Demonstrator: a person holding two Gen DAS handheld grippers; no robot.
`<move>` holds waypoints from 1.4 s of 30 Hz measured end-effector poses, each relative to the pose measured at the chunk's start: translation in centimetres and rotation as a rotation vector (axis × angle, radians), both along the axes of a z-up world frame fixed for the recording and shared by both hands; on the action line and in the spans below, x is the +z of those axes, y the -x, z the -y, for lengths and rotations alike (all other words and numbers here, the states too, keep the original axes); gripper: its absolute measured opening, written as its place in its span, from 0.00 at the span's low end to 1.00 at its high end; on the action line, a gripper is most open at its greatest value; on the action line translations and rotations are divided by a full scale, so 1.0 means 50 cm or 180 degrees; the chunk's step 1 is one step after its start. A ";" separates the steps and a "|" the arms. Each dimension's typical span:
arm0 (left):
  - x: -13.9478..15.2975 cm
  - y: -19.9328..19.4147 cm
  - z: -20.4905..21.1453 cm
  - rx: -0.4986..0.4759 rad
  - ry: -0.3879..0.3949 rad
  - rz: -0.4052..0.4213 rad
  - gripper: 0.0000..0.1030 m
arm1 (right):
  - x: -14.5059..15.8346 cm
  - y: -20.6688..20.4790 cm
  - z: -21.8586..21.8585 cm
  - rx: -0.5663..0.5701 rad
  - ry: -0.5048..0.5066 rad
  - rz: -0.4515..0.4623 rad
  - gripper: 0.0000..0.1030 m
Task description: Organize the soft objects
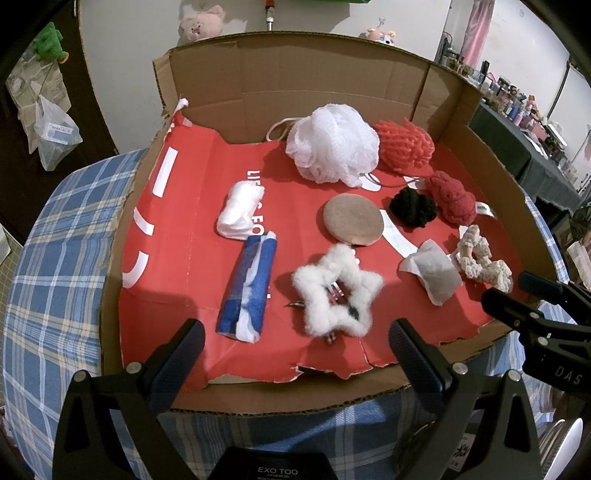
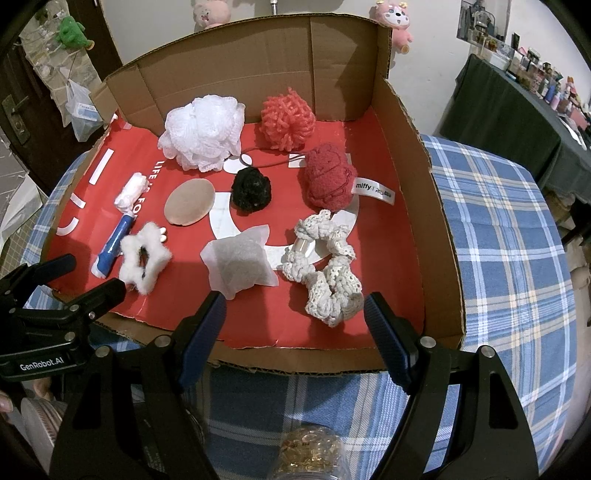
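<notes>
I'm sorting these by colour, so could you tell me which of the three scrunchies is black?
The black scrunchie in the middle of the box, between the round tan pad and the red plush.

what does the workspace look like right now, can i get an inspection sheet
surface: cut-open cardboard box lined with red paper, on a blue plaid tablecloth.
job's things: white mesh bath pouf, coral pouf, red plush, black fuzzy ball, tan round pad, cream crochet scrunchie, white sachet, white fluffy star clip, blue-and-white roll, white wad.
clutter: nothing seen.
grippers: left tongs and right tongs both open, empty, at the box's near edge.
cables: nothing seen.
surroundings: plush toys on the wall, crowded side table.
</notes>
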State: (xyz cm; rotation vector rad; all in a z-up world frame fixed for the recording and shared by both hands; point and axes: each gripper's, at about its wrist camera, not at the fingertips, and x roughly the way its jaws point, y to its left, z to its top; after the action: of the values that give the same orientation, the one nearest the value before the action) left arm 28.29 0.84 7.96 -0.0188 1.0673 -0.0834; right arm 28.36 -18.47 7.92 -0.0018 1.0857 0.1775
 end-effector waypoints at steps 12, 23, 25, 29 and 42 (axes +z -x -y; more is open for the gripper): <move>-0.002 -0.002 -0.004 -0.0006 0.0019 -0.0014 0.99 | -0.001 0.003 -0.001 -0.0003 0.0001 0.0000 0.74; -0.002 -0.002 -0.003 0.0000 0.0016 -0.0016 0.99 | -0.002 0.006 -0.003 0.0000 -0.0001 0.0003 0.74; -0.002 -0.002 -0.003 -0.0001 0.0015 -0.0017 0.99 | -0.002 0.006 -0.003 0.0001 0.0006 -0.0001 0.74; -0.003 -0.004 -0.003 0.0005 0.0011 -0.0032 0.99 | 0.000 0.002 -0.010 0.0017 0.0056 -0.0008 0.74; 0.010 0.010 -0.020 0.0096 0.0153 -0.0067 0.99 | 0.010 0.010 -0.019 0.0039 0.0152 0.0046 0.74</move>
State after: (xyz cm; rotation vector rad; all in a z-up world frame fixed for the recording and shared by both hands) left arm 27.81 1.82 8.47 -0.0791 1.0855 -0.0817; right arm 27.87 -17.54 8.43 -0.0525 1.0754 0.1622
